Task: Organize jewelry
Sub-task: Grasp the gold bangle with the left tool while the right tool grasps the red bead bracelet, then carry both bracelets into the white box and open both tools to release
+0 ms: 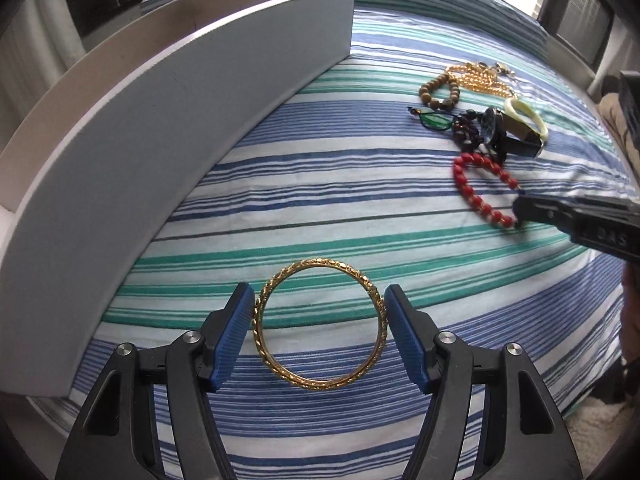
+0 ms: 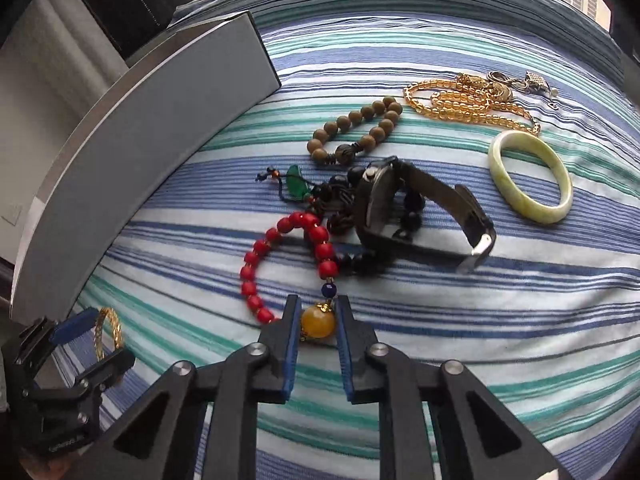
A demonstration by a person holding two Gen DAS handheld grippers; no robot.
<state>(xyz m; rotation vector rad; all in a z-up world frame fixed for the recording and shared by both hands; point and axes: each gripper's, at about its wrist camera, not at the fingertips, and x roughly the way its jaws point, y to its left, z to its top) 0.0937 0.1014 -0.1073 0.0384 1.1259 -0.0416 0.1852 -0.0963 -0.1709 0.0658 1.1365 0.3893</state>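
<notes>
My left gripper (image 1: 320, 294) is shut on a gold bangle (image 1: 259, 332), both blue pads pressing its sides, just above the striped bedsheet (image 1: 320, 200) and beside the white box (image 1: 200, 100). In the right wrist view the same bangle (image 2: 106, 328) shows in the left gripper (image 2: 92, 332) at the lower left. My right gripper (image 2: 318, 300) is shut on the amber bead (image 2: 318, 324) of a red bead bracelet (image 2: 250, 276) that lies on the sheet. The left wrist view has the right gripper's tip at that bracelet (image 1: 460, 172).
Behind the red bracelet lies a heap: a black watch (image 2: 376, 204), dark beads, a green pendant (image 2: 296, 184), a wooden bead bracelet (image 2: 344, 122), an amber bead necklace (image 2: 460, 100) and a pale jade bangle (image 2: 496, 160). The box's long wall (image 2: 160, 120) stands on the left.
</notes>
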